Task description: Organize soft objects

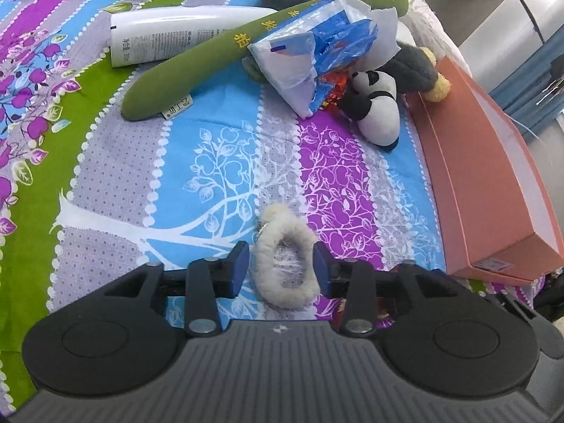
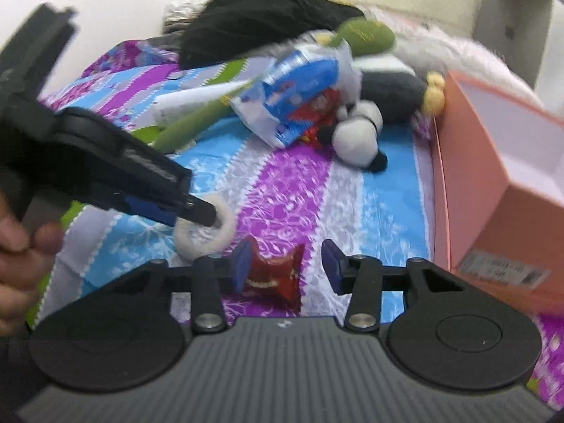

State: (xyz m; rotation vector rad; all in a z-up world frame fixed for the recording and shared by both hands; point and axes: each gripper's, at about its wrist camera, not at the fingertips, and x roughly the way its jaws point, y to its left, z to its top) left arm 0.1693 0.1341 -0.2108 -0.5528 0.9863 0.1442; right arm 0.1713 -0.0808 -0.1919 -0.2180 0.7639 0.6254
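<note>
Both grippers are open: left gripper [image 1: 280,269] straddles the fluffy cream fur ring [image 1: 285,268], right gripper [image 2: 285,264] straddles the red crinkly snack packet [image 2: 278,275]. Soft stuff could squish sideways and slip out.

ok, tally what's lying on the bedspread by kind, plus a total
Plush toys: 3 — panda, long green plush, grey-and-yellow plush
Fluffy white ring: 1
Snack packets: 2 — blue-white bag, red packet
White tube: 1
Orange box: 1
Total: 8
</note>
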